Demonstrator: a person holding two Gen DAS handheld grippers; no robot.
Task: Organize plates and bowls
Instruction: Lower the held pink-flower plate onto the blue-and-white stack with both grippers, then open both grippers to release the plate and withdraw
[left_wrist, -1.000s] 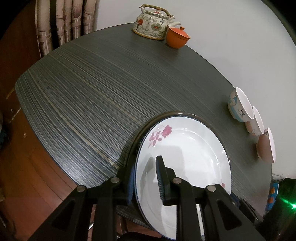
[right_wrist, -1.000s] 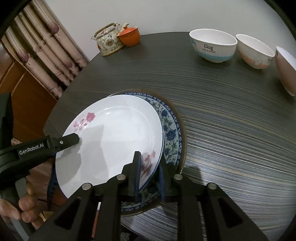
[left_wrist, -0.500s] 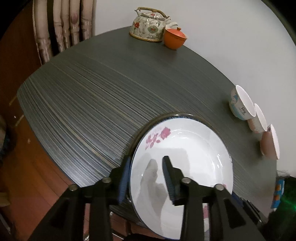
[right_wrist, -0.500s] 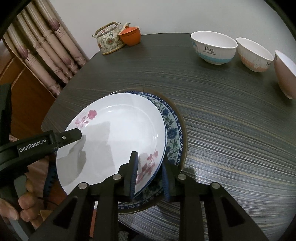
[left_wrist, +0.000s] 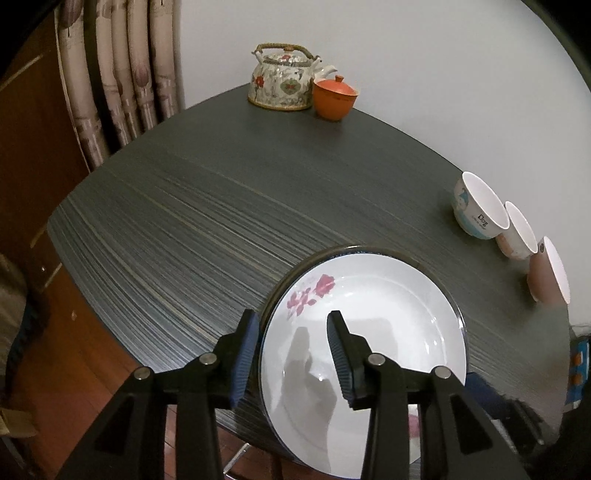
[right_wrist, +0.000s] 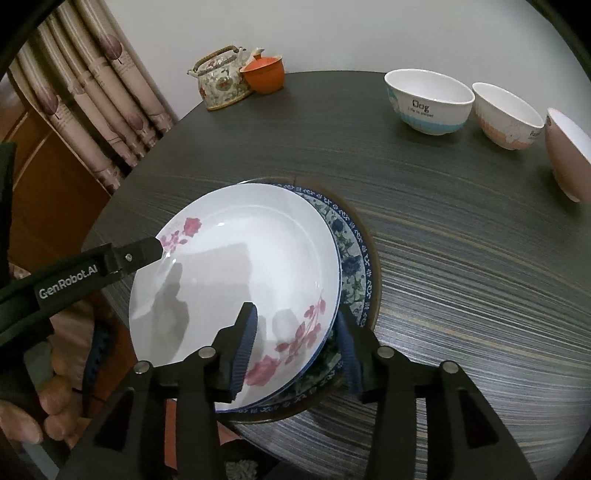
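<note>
We have the white plate lying on the stack, with both grippers loosened around its rim.

The white plate with pink flowers rests on the blue patterned plate, itself on a darker plate, at the near edge of the dark table. Our left gripper straddles the plate's rim at about 9 o'clock, pads apart and not pressing. Our right gripper straddles the rim at about 5 o'clock, its jaws opening, pads clear of the plate. Three bowls stand in a row toward 2 o'clock: a blue-banded bowl, a peach bowl, a pink bowl. At 11 o'clock a teapot touches an orange cup.
</note>
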